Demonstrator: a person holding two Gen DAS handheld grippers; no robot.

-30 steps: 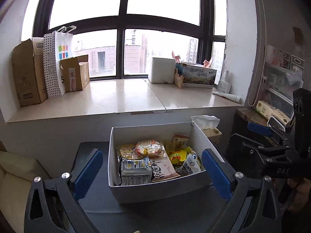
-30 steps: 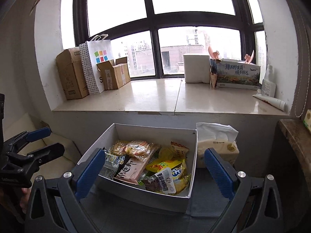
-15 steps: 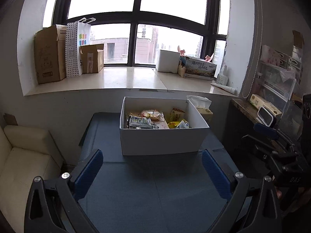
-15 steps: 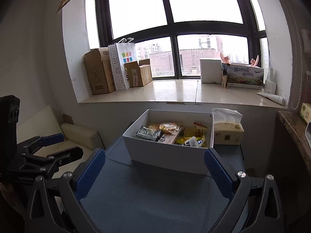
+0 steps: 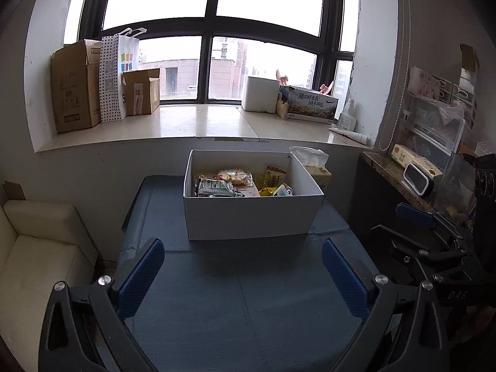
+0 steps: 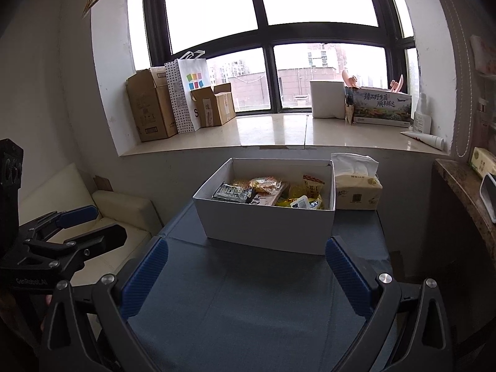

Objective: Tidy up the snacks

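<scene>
Big windows fill the back wall, and below them a blue desk (image 5: 248,294) stands by the sill. On its far part, at 12 o'clock from both claws, sits a white box (image 5: 251,215). It has no lid, so the snacks (image 5: 231,183) inside are easy to see and reach. They lie in a loose heap, some flat and some leaning, so I think the sorting is not done yet.

Just beside the box, at its 3 o'clock, a tissue pack (image 6: 356,190) stands close to the box wall.

Nearer to us the desk is bare. That looks like a good spot to lay snacks out.

The left claw (image 5: 243,274) hangs over this near part, spread wide, with nothing between its blue pads. The right claw (image 6: 246,274) is the same, wide apart and holding nothing. Both point at the box, well apart from it, perhaps ready to go in.

A cream sofa (image 5: 40,248) sits at 9 o'clock.
</scene>
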